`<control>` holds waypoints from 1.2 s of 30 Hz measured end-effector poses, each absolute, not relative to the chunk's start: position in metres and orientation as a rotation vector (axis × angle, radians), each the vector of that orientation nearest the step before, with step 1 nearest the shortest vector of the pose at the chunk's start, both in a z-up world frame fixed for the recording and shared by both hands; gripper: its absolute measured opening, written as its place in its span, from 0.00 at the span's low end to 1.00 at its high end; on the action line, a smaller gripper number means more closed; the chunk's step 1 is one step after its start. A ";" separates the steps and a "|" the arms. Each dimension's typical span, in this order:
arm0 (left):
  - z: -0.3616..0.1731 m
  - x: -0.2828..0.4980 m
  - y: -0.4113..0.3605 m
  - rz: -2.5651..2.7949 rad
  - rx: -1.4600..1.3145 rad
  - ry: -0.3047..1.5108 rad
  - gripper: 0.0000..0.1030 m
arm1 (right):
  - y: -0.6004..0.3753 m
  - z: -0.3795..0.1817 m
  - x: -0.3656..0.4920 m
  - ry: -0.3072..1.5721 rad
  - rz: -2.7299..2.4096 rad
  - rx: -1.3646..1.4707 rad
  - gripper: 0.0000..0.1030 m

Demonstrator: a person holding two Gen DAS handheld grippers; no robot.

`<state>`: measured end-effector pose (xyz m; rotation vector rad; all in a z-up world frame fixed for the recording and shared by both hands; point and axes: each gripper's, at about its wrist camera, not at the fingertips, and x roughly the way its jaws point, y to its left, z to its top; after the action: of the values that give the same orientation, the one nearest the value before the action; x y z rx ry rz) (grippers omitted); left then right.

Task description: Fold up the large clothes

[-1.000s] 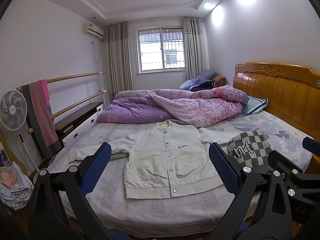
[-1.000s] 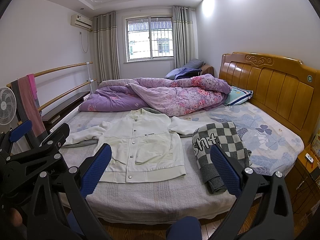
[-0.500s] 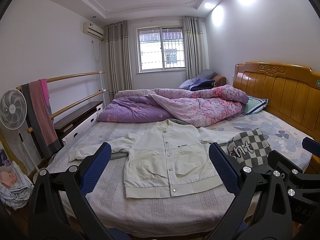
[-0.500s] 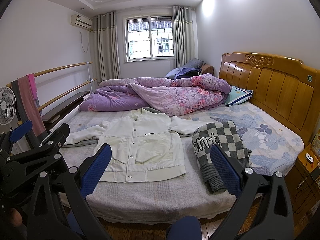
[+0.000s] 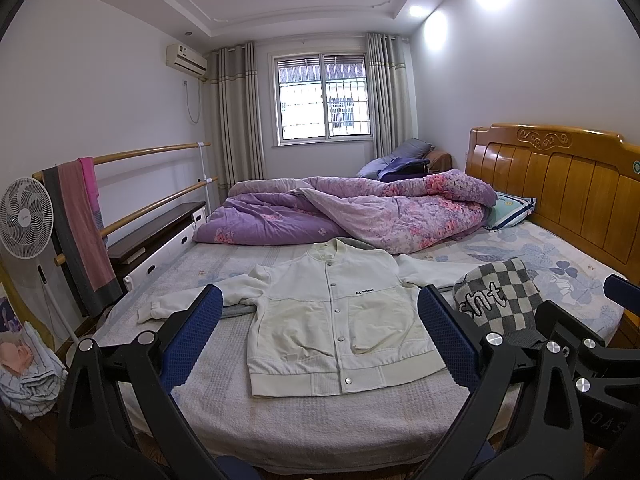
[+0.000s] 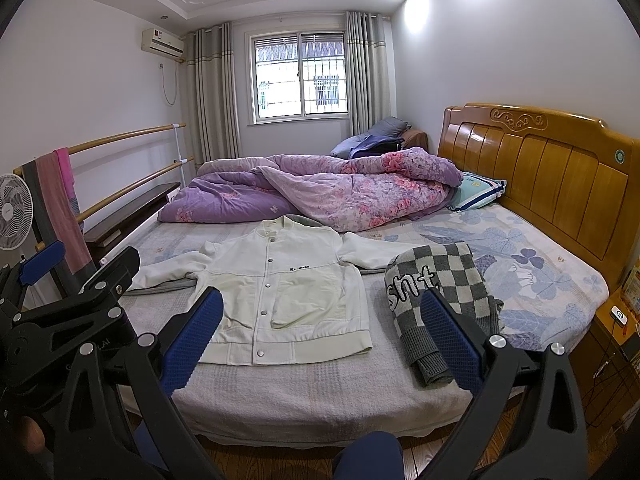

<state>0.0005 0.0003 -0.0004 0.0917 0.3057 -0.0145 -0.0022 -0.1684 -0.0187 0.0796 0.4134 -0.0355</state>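
Observation:
A white snap-button jacket (image 5: 336, 312) lies flat and face up on the bed, sleeves spread to both sides; it also shows in the right wrist view (image 6: 280, 292). A folded grey-and-white checked sweater (image 5: 500, 300) lies to its right, also in the right wrist view (image 6: 436, 300). My left gripper (image 5: 320, 336) is open and empty, held before the bed's near edge. My right gripper (image 6: 324, 336) is open and empty, held a little to the right of the left one.
A rumpled purple quilt (image 5: 360, 216) fills the far half of the bed. The wooden headboard (image 5: 560, 184) is at the right. A fan (image 5: 24, 220) and a rail with towels (image 5: 80, 232) stand at the left. A nightstand (image 6: 616, 332) is at the right.

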 end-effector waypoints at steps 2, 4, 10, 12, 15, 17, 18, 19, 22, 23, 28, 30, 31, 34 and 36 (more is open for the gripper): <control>0.000 0.000 0.000 -0.015 0.092 0.306 0.95 | -0.168 -0.019 -0.002 0.413 -0.036 0.079 0.93; 0.000 0.000 0.000 -0.014 0.092 0.307 0.95 | -0.168 -0.018 -0.002 0.415 -0.035 0.081 0.93; 0.000 0.000 0.000 -0.015 0.092 0.305 0.95 | -0.169 -0.018 -0.002 0.414 -0.036 0.081 0.93; 0.000 0.001 0.000 -0.014 0.091 0.306 0.95 | -0.168 -0.017 -0.002 0.413 -0.037 0.080 0.93; 0.000 0.001 0.000 -0.015 0.090 0.308 0.95 | -0.168 -0.017 -0.002 0.413 -0.037 0.079 0.93; 0.000 0.001 0.000 -0.015 0.091 0.307 0.95 | -0.168 -0.017 -0.002 0.413 -0.037 0.079 0.93; 0.000 0.001 0.000 -0.015 0.090 0.307 0.95 | -0.168 -0.019 -0.003 0.413 -0.036 0.079 0.93; 0.000 0.001 0.000 -0.015 0.090 0.307 0.95 | -0.168 -0.021 -0.003 0.412 -0.036 0.079 0.93; -0.001 -0.001 -0.001 -0.015 0.090 0.307 0.95 | -0.168 -0.021 -0.003 0.413 -0.037 0.078 0.93; -0.001 -0.001 -0.001 -0.015 0.091 0.307 0.95 | -0.168 -0.021 -0.003 0.414 -0.037 0.078 0.93; -0.001 -0.001 -0.001 -0.015 0.091 0.307 0.95 | -0.168 -0.021 -0.003 0.416 -0.036 0.080 0.93; -0.001 -0.001 -0.001 -0.015 0.090 0.307 0.95 | -0.170 -0.022 -0.002 0.416 -0.036 0.079 0.93; -0.001 -0.001 -0.001 -0.015 0.089 0.308 0.95 | -0.170 -0.023 -0.002 0.416 -0.036 0.079 0.93; -0.001 -0.001 -0.001 -0.015 0.090 0.307 0.95 | -0.170 -0.023 -0.002 0.416 -0.036 0.080 0.93; -0.001 -0.001 -0.001 -0.015 0.091 0.307 0.95 | -0.170 -0.022 -0.002 0.417 -0.035 0.080 0.93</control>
<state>-0.0010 -0.0014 -0.0014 0.0908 0.3069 -0.0147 -0.0019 -0.1700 -0.0219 0.0795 0.4165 -0.0354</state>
